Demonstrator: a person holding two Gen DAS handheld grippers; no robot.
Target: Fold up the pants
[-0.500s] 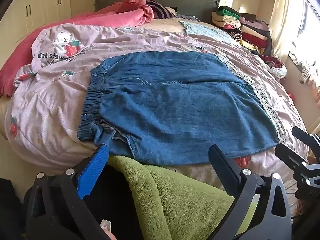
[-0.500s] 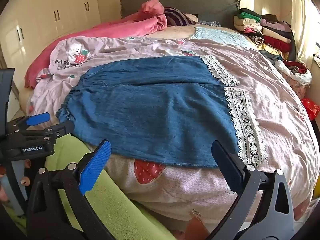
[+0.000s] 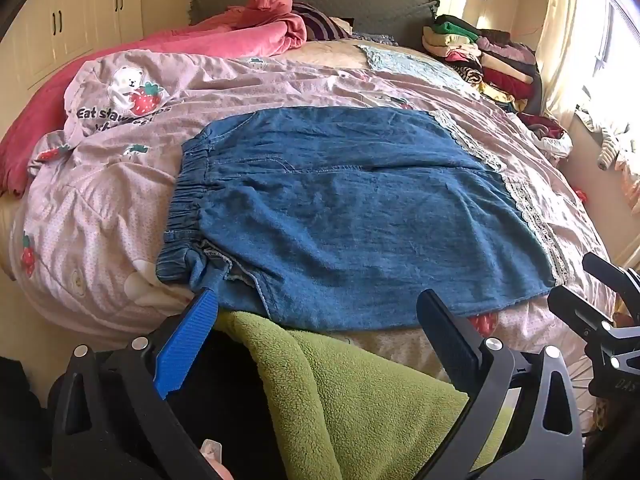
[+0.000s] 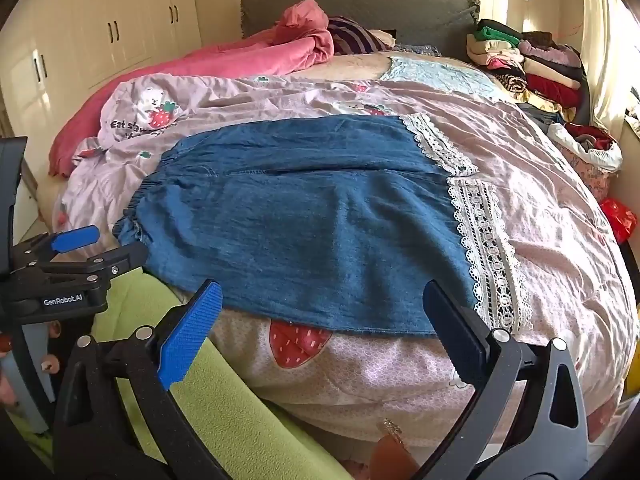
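Jaws wide, empty — denim pants (image 3: 360,216) flat, lace-hemmed, seemingly folded lengthwise.

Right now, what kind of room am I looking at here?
Most likely a home bedroom: a bed with a grey headboard and strawberry-print duvet, cream wardrobe doors along the wall, and stacked folded clothes beside blue denim pants.

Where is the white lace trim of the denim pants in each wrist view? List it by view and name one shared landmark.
Left wrist: lace trim runs down the pants' right edge, right of centre.
Right wrist: lace trim lies right of centre, larger and clearer.
Shared landmark: the bear-and-strawberry print on the quilt, upper left.
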